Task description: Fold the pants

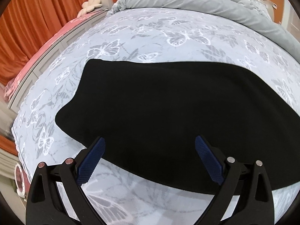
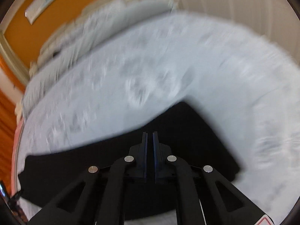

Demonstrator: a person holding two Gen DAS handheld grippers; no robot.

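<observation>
Butterfly-printed bed sheet (image 1: 142,35), pale blue, with a grey duvet (image 1: 196,1) bunched at the far end. Black pants (image 1: 168,112) lain flat across it, apparently already doubled lengthwise. Left claw (image 1: 150,146) spread wide, hovering over the near edge, pinching nothing. Right claw (image 2: 150,136) pressed together above the cloth's other end; no fabric visible between its blades. Best done by gripping both layers at matching corners, lifting evenly, and laying edge onto edge without dragging.

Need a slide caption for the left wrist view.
Open left gripper hovers over black pants on butterfly-print bedsheet.
</observation>
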